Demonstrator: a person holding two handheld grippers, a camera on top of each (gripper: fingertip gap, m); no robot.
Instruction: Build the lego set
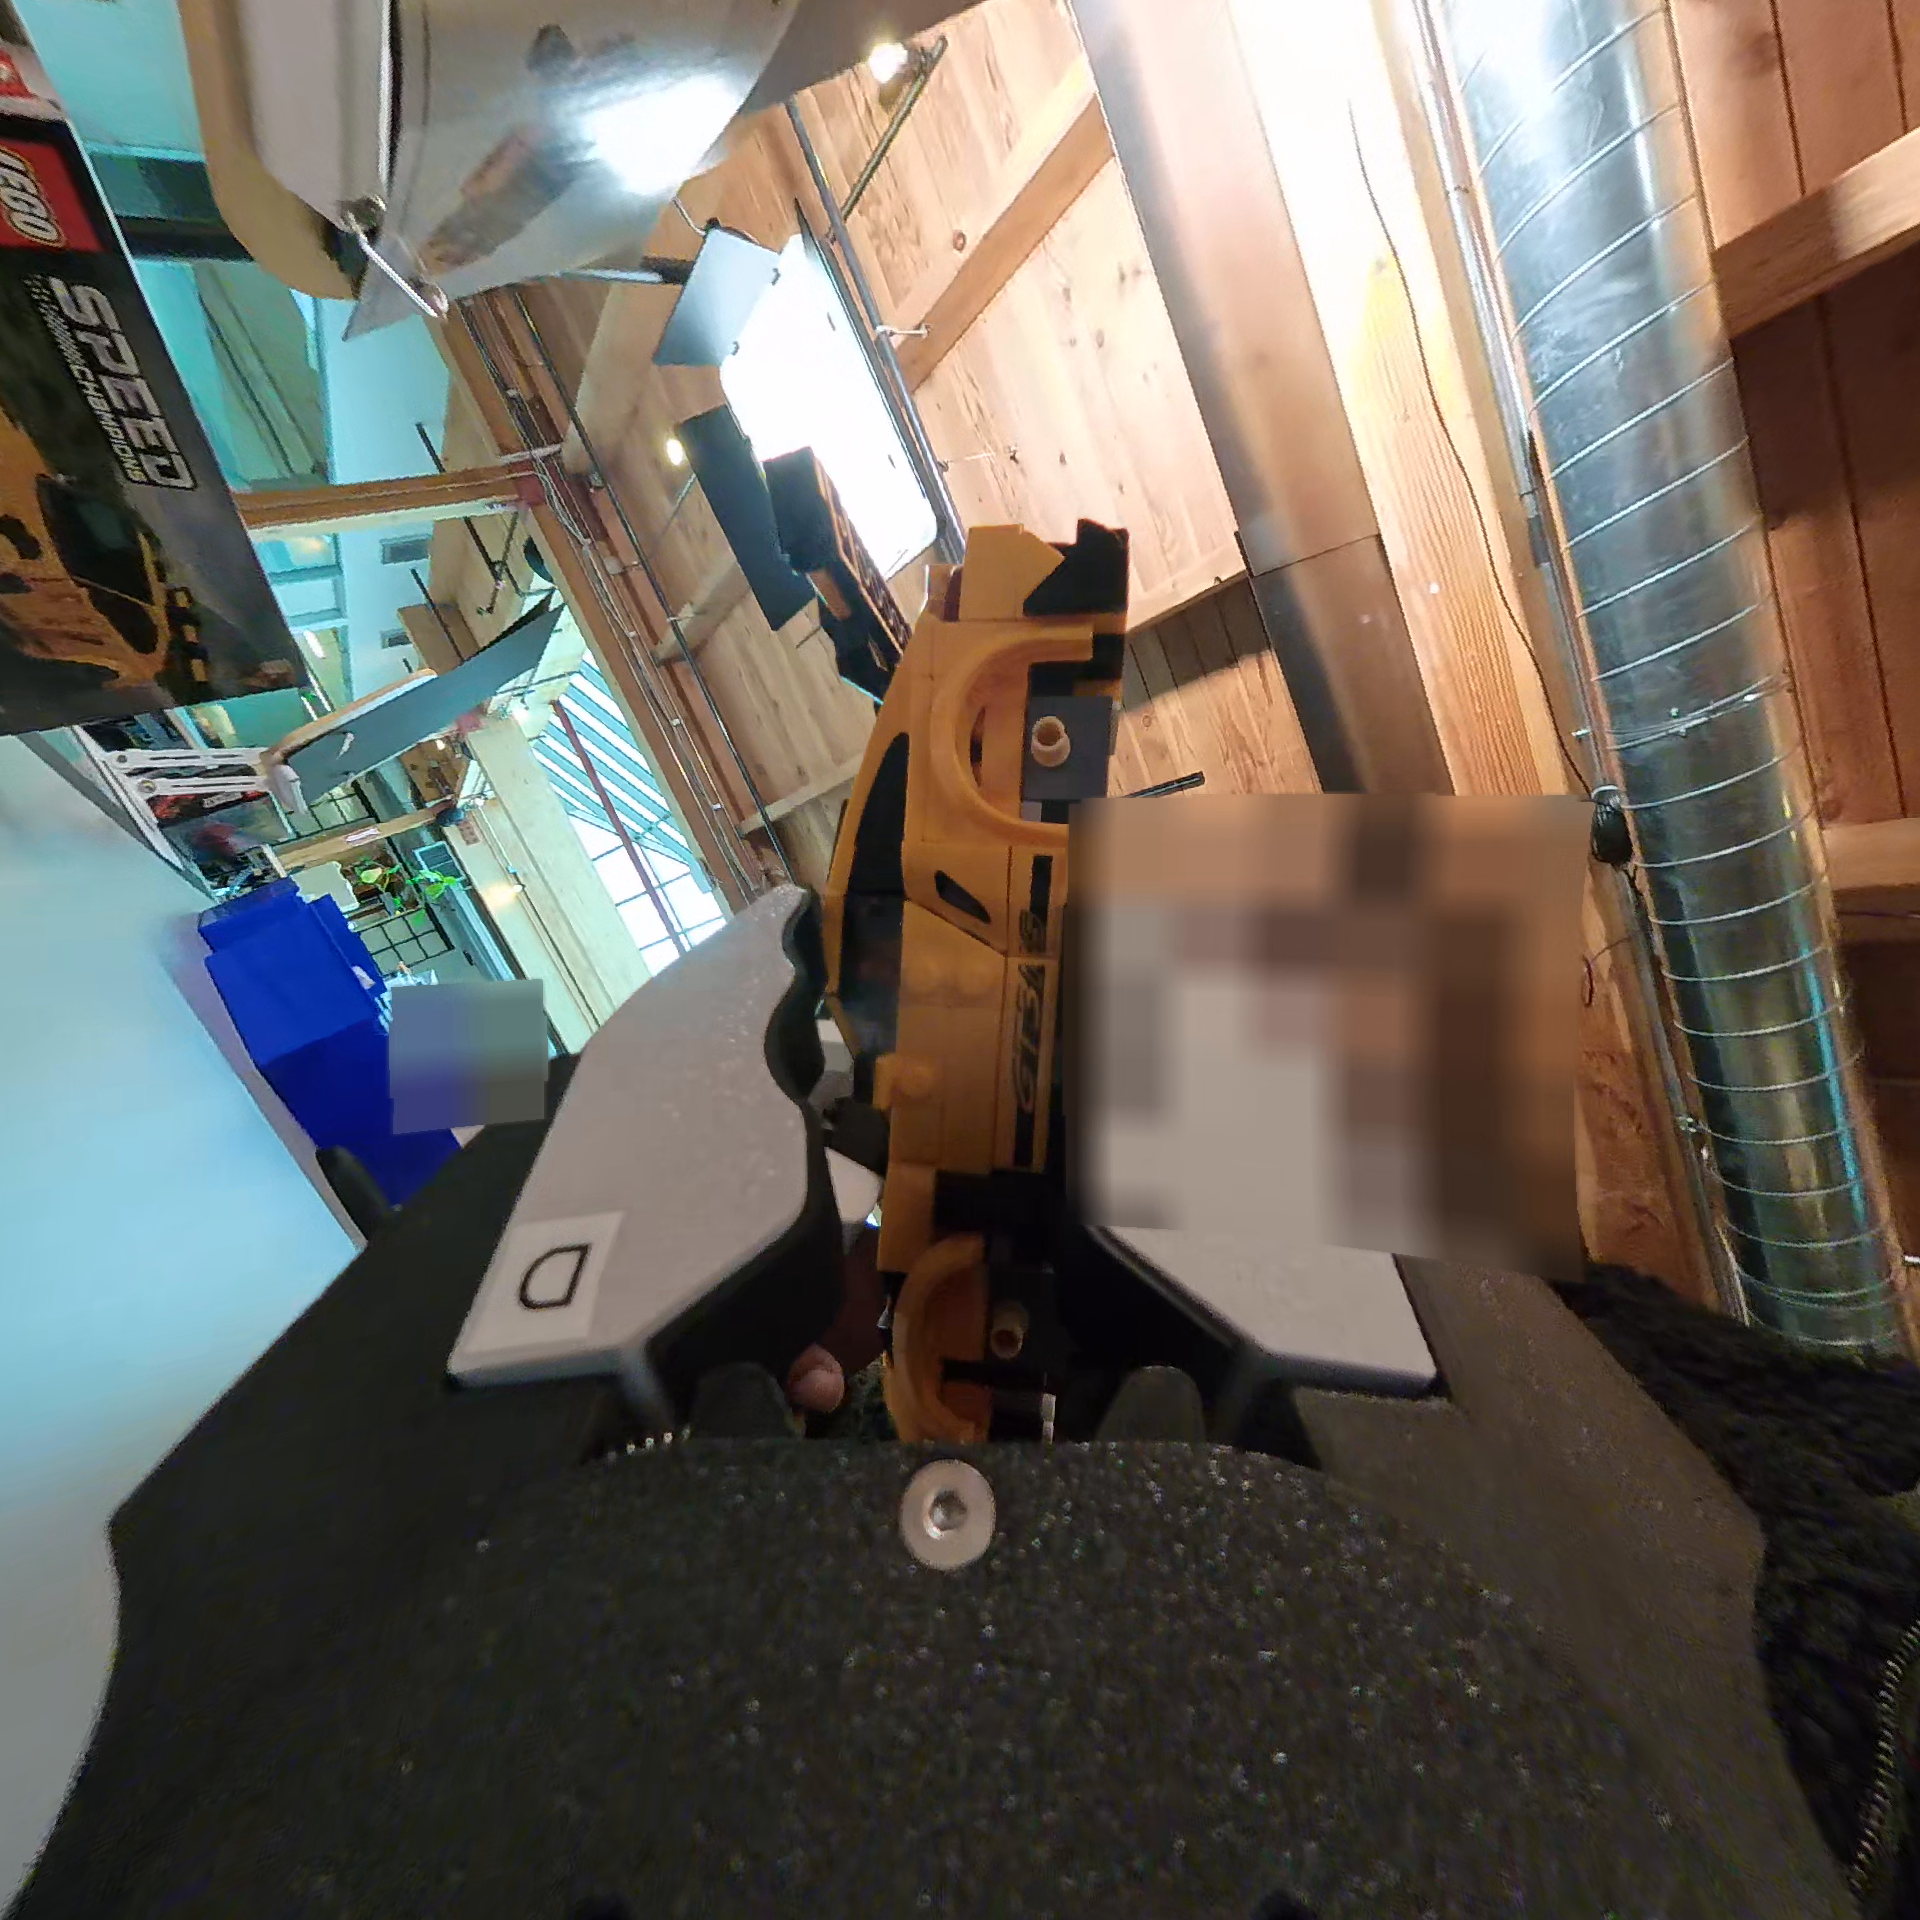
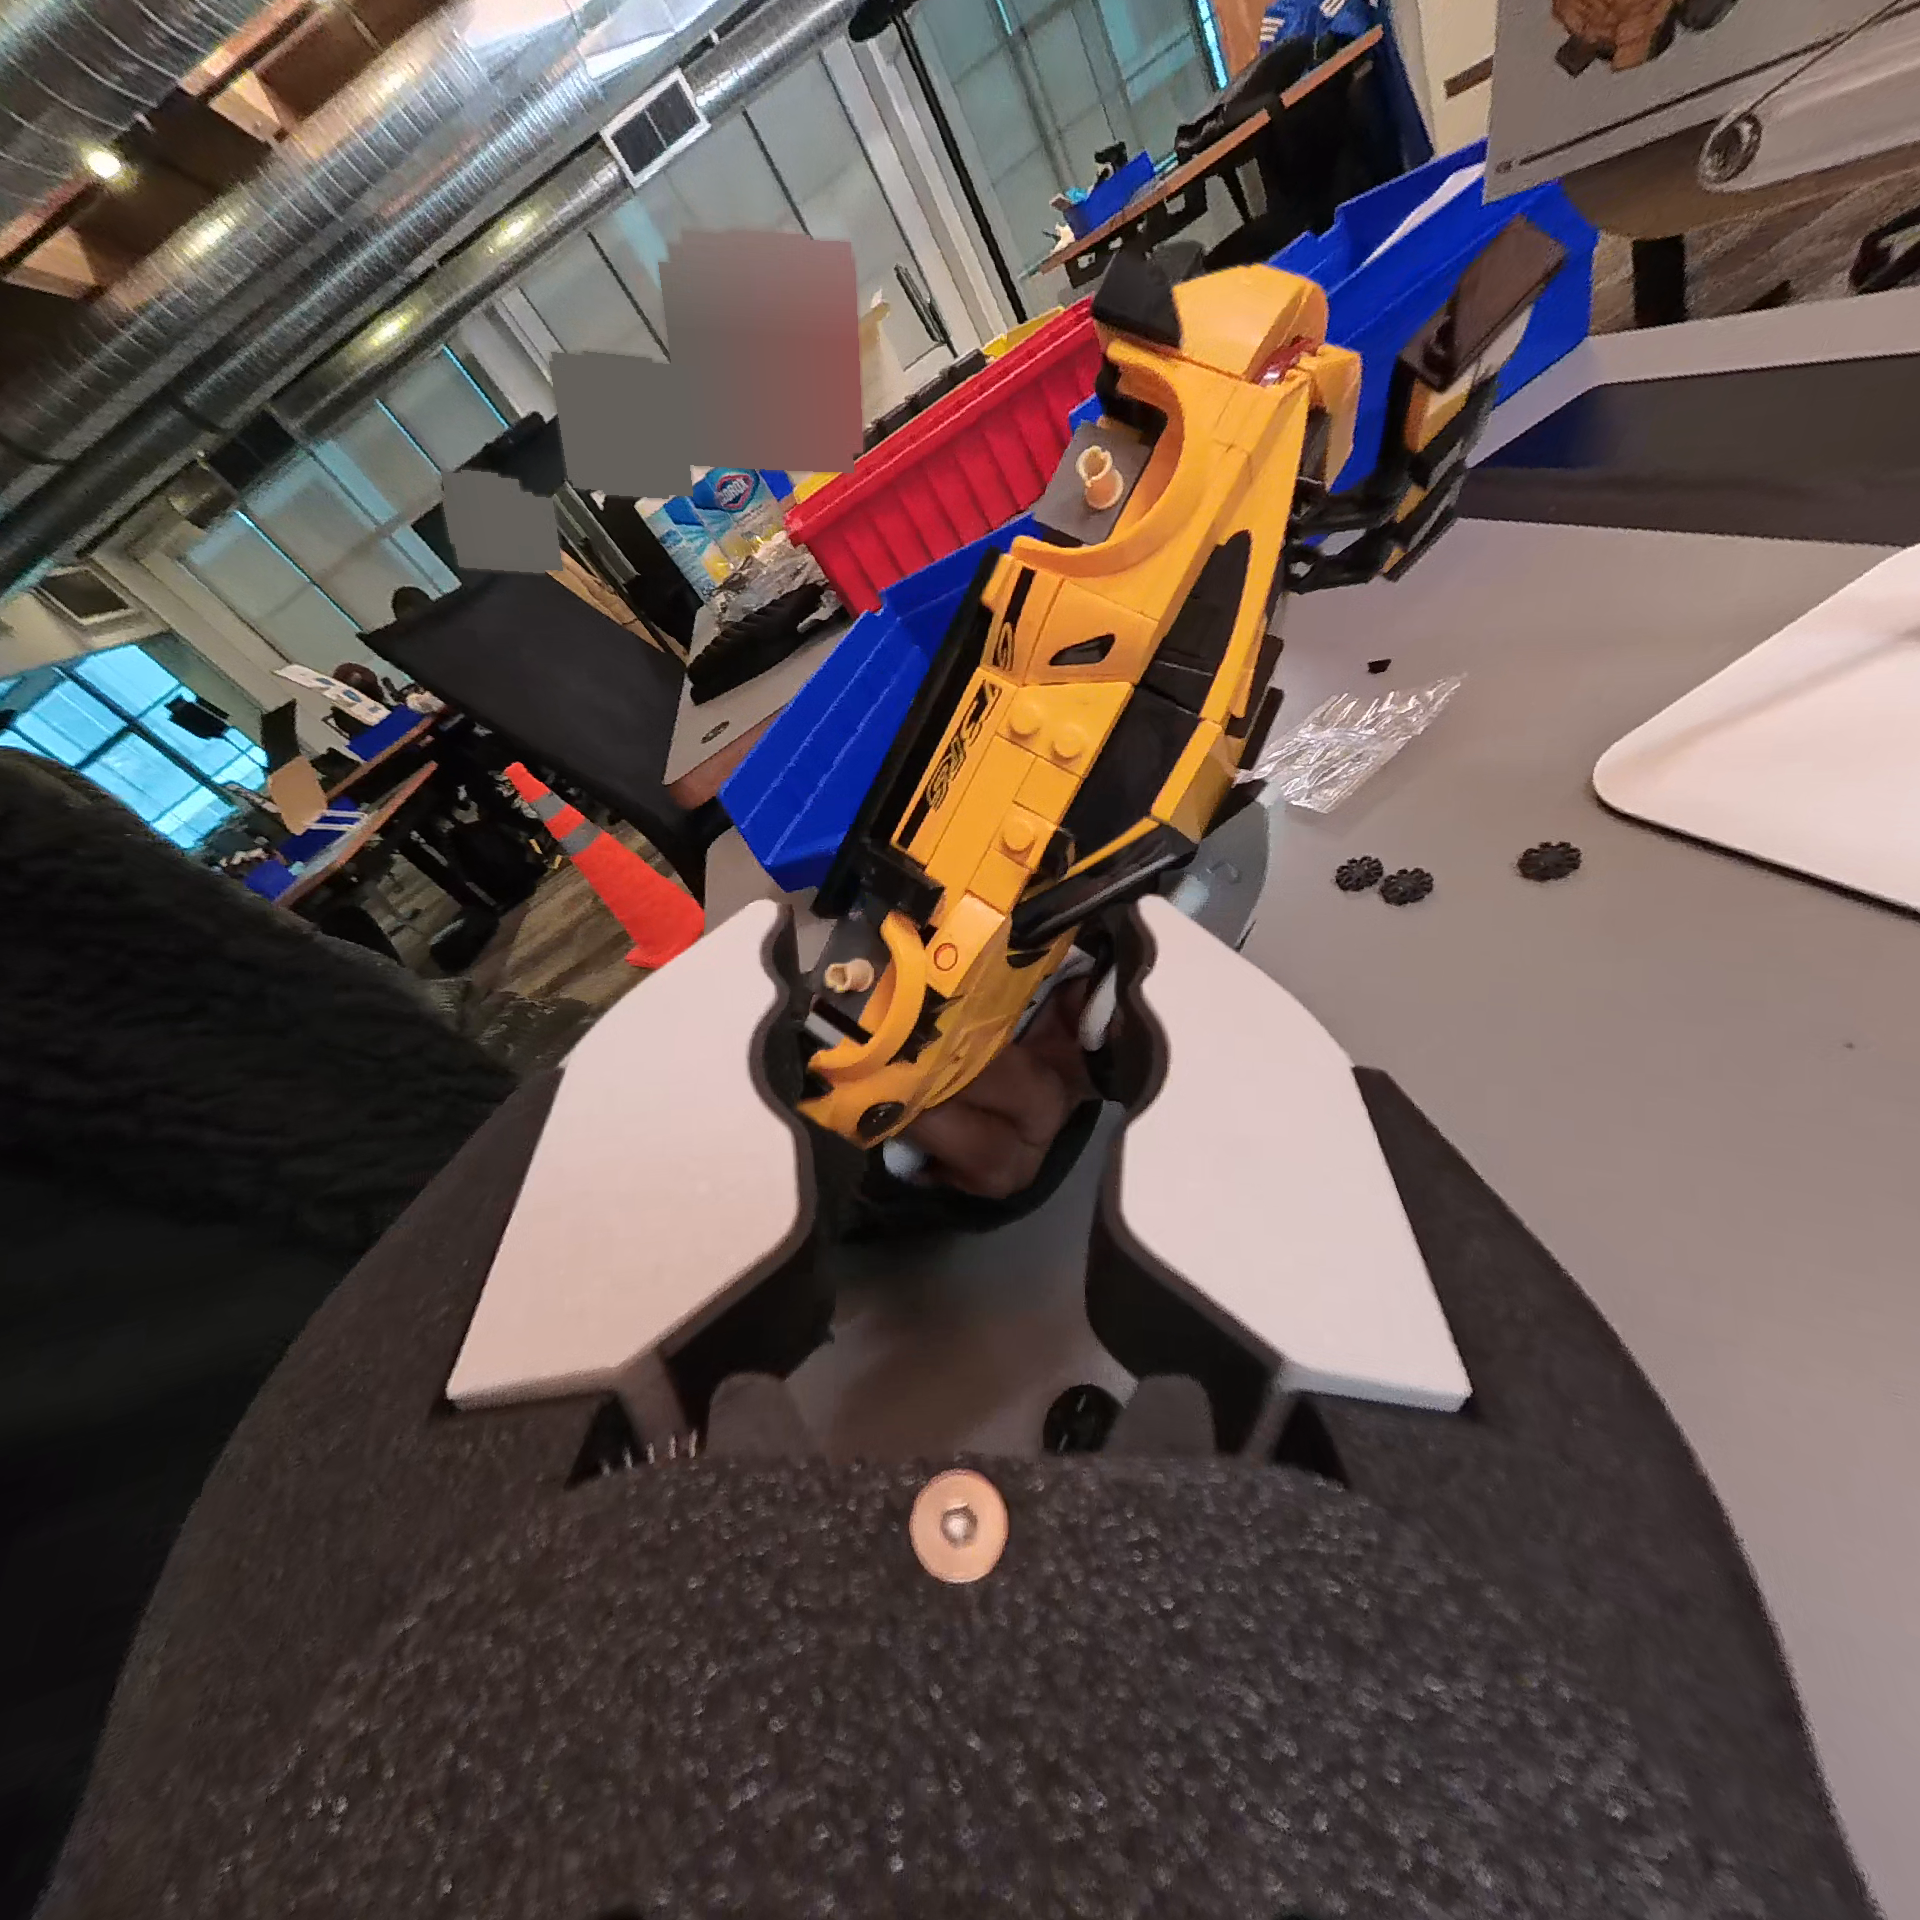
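A yellow and black lego car (image 1: 966, 935) sits upright between my left gripper's (image 1: 935, 997) fingers, which are shut on it across roof and underside. The right finger is partly under a blur patch. Both wheel arches on the visible side are bare, with tan axle pins (image 2: 1101, 473). In the right wrist view the car (image 2: 1091, 707) slants up to the right, its black rear wing (image 2: 1455, 416) at the far end. My right gripper (image 2: 961, 925) stands open around the car's front end. A person's hand (image 2: 997, 1132) is under the nose.
Small black wheel hubs (image 2: 1403, 883) and a crumpled clear bag (image 2: 1351, 738) lie on the grey table (image 2: 1558, 1091). A white tray (image 2: 1787, 748) is at the right. Blue bins (image 2: 831, 727) and a red bin (image 2: 956, 457) stand behind. The set's box (image 1: 94, 416) is at the left.
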